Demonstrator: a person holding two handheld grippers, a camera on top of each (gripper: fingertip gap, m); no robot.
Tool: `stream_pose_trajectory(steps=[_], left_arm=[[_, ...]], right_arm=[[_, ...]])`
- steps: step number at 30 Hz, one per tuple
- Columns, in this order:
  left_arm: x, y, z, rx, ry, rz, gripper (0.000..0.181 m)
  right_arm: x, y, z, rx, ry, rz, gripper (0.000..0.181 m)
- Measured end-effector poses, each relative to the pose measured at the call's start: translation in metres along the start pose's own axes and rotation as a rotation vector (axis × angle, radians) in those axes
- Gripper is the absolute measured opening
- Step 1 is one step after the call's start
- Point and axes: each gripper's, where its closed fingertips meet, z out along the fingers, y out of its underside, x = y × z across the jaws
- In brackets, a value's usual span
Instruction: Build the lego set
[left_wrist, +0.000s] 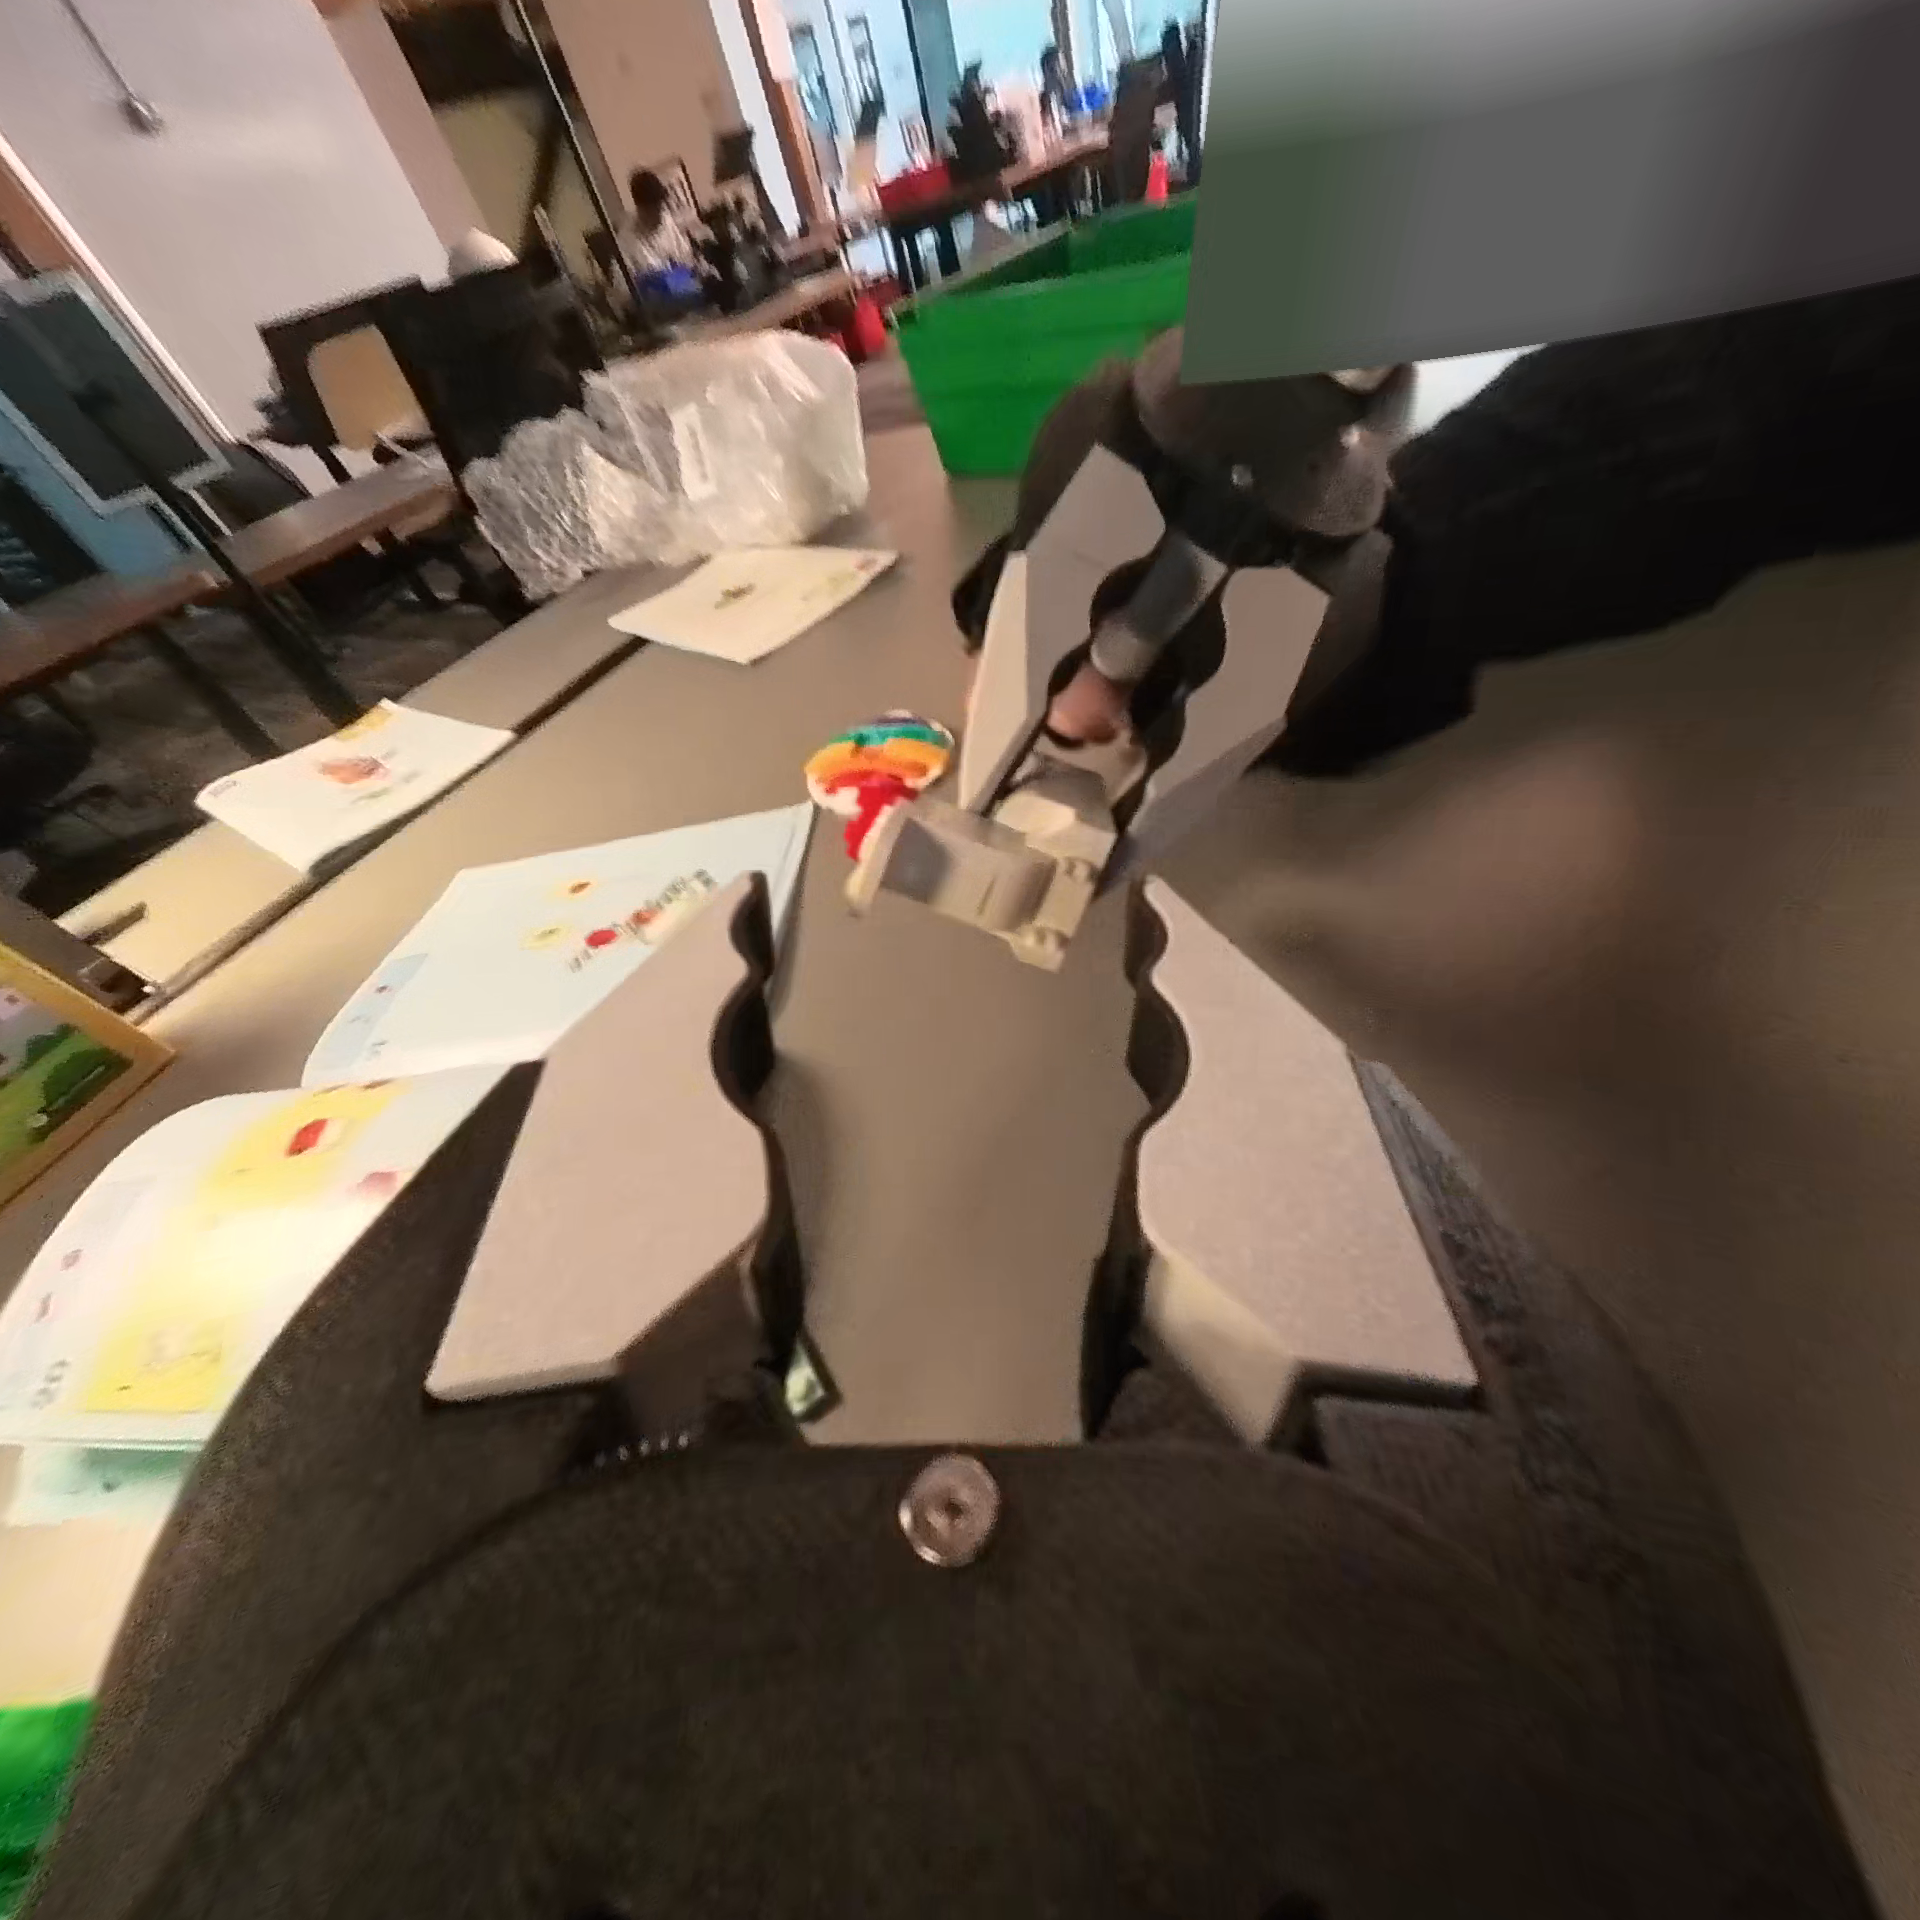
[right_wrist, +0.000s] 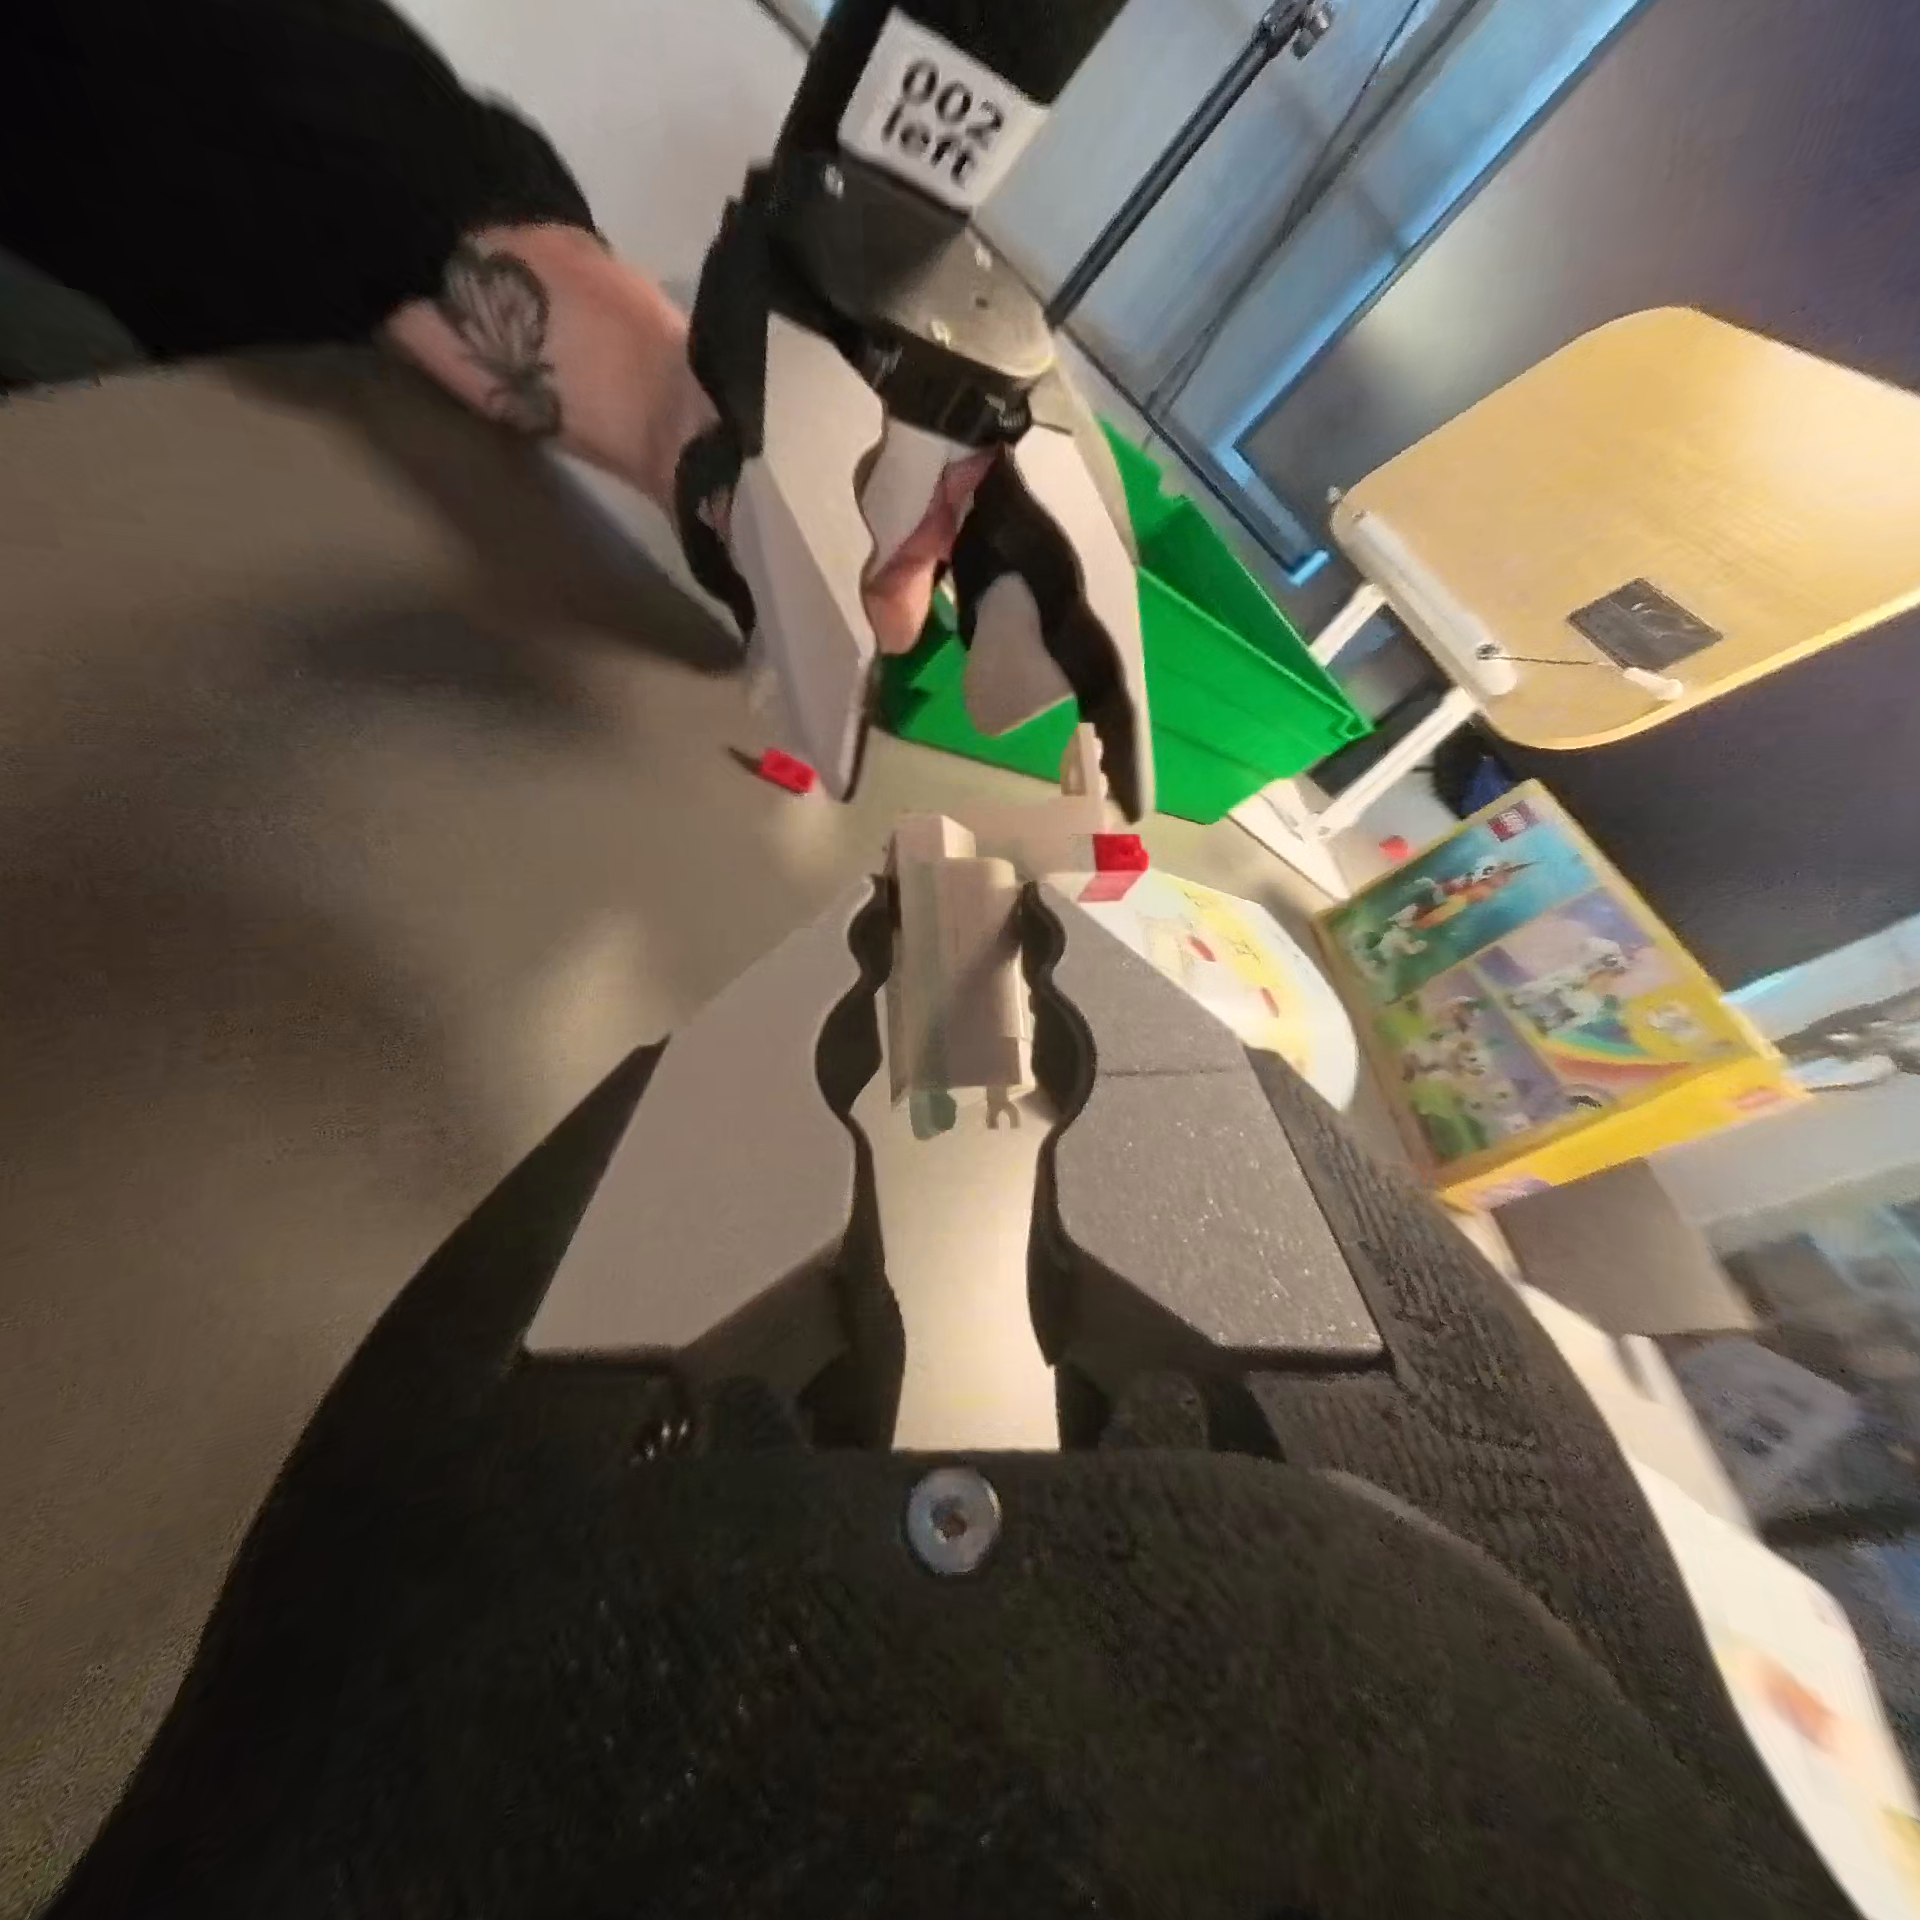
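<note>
At the centre of the right wrist view, your right gripper (right_wrist: 951, 914) has its jaws clamped on the white lego build (right_wrist: 961, 987). Above it, your left gripper (right_wrist: 987, 769) hangs with jaws spread, over the grey counter (right_wrist: 312, 831).

Grey table (left_wrist: 1558, 1039), white wall (left_wrist: 208, 208), dark chairs (left_wrist: 343, 520), bright windows (left_wrist: 987, 62).

Left gripper (left_wrist: 951, 914): jaws spread wide, nothing between them, fingers (left_wrist: 644, 1101) level over the table; seen from the right wrist view (right_wrist: 987, 769) pointing down, a hand (right_wrist: 561, 343) behind it. Right gripper (right_wrist: 951, 914): jaws drawn in, clamped on a white piece (right_wrist: 961, 987); in the left wrist view (left_wrist: 1049, 821) it faces the left gripper, tips close.
</note>
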Motion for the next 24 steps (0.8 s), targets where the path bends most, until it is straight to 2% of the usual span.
stream_pose_trajectory(steps=[4,8,14,24], left_arm=[[0.007,-0.014,-0.001,0.092,0.014,0.016,0.071],[0.01,-0.036,-0.004,0.232,-0.051,0.089,0.059],[0.016,-0.041,-0.005,0.264,-0.026,0.087,0.053],[0.013,-0.043,-0.006,0.277,-0.009,0.014,0.046]], right_arm=[[0.004,-0.022,-0.005,0.178,-0.073,0.25,0.022],[0.007,-0.036,-0.01,0.301,-0.125,0.378,0.022],[0.005,-0.044,-0.011,0.356,-0.159,0.435,0.022],[0.01,-0.043,-0.011,0.363,-0.165,0.499,0.022]])
